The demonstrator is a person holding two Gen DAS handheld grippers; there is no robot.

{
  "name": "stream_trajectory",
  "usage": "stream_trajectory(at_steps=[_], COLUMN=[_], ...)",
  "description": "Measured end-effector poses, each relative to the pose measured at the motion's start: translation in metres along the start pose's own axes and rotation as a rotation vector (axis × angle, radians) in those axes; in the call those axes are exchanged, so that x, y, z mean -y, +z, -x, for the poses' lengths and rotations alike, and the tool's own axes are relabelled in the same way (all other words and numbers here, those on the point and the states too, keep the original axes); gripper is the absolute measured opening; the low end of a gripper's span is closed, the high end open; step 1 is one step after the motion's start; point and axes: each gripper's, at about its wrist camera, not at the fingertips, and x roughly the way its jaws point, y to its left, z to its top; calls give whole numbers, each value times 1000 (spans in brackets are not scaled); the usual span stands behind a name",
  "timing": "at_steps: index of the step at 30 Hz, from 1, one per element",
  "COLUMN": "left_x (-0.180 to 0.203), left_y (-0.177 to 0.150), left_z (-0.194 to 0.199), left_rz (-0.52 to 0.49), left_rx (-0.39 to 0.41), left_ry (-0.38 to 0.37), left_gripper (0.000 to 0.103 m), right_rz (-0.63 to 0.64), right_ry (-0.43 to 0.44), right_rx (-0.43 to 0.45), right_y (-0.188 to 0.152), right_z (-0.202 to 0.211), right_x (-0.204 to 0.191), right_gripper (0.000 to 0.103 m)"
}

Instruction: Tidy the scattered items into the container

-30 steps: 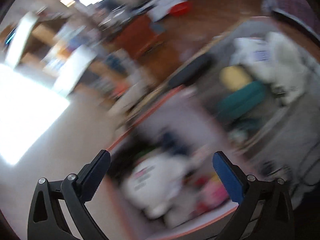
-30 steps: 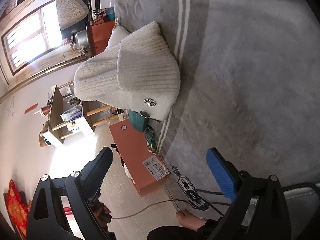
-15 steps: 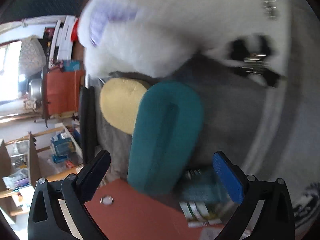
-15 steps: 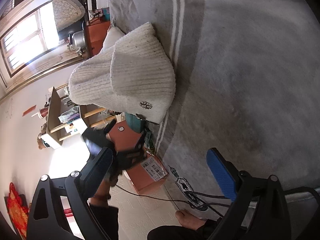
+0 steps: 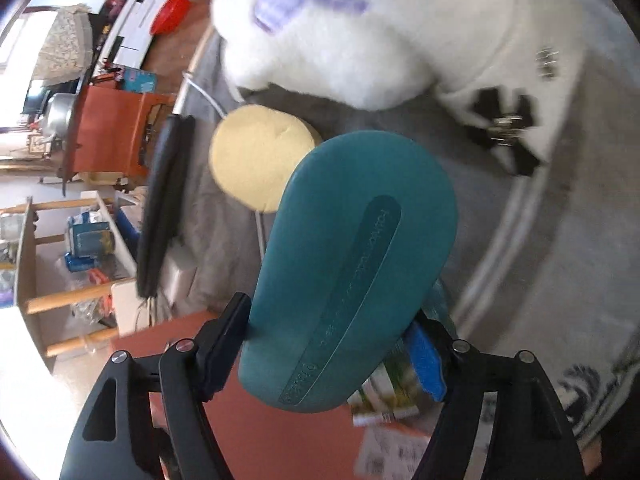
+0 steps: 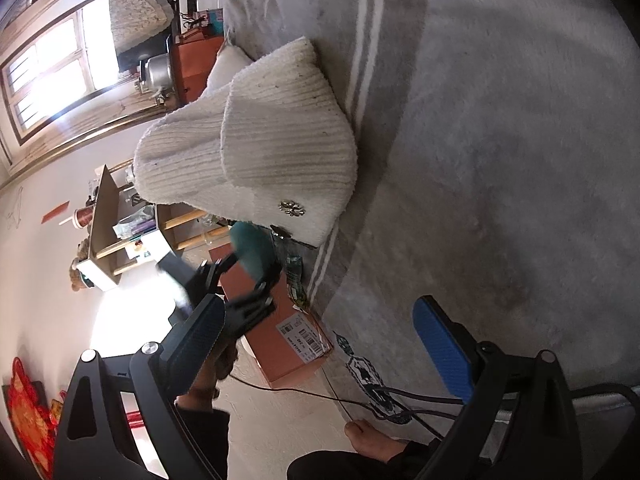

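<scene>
A lived-in home, seemingly a bedroom. Grey bedding with white stripes underfoot of everything, a knitted white hat and a fluffy white garment lying on it. Wood-framed window with a lace curtain, bright daylight behind. Orange cabinet carrying a metal pot. Open wooden shelves crammed with packets and boxes. Red paper decoration on the pale wall. Bare foot and loose cables at the bed's edge.
</scene>
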Motion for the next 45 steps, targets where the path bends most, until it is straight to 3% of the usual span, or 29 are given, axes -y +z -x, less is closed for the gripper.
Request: stream_trajectory(at_steps=[3,8,15,17,21,23,26,29,32,35,37,39,40,42,43,45], left_x=[-11,-50,-119,-136,-148,-126,-62,2,65,119,139,148,149,146,146,144], left_y=[-22,-92,-207,-233,-271,-276,-266,-248,-232,-212,-203,-199,-200,-201,-201,-202], left_z=[42,108,155,178,228,251,265,239,188,129,100,84,80,79,79,79], left_rz=[64,202,427,556,891,1012,1085,1172,1283,1281,1279,1300,1311,1325,1332,1353], left_rx=[37,85,23,63,217,313,484,577,520,432,380,337,332,346,355,362], left_ry=[15,66,228,242,152,101,-16,-149,-189,-328,-366,-383,-398,-407,-405,-418], left_gripper=[73,73,76,84,94,103,103,103,103,103,103,103,103,103,103,103], right_rz=[1,-5,16,18,26,41,134,393,687,846,934,1002,1028,1011,975,921], right_ry=[-3,-13,-17,-19,-24,-27,-67,-246,-407,-488,-564,-647,-689,-730,-725,-691], right_rx=[4,15,3,-2,1,9,63,221,353,345,341,367,362,286,228,191], right_y=[-1,-1,-3,-4,-5,-7,-11,-25,-47,-50,-42,-30,-21,-3,5,6], right_z=[1,5,4,2,4,4,12,23,14,-16,-41,-61,-74,-91,-96,-90], right_x=[1,4,3,3,3,0,-15,-55,-103,-133,-150,-159,-161,-157,-153,-156], right_gripper=[96,96,96,96,96,96,96,96,102,102,102,93,83,43,17,9])
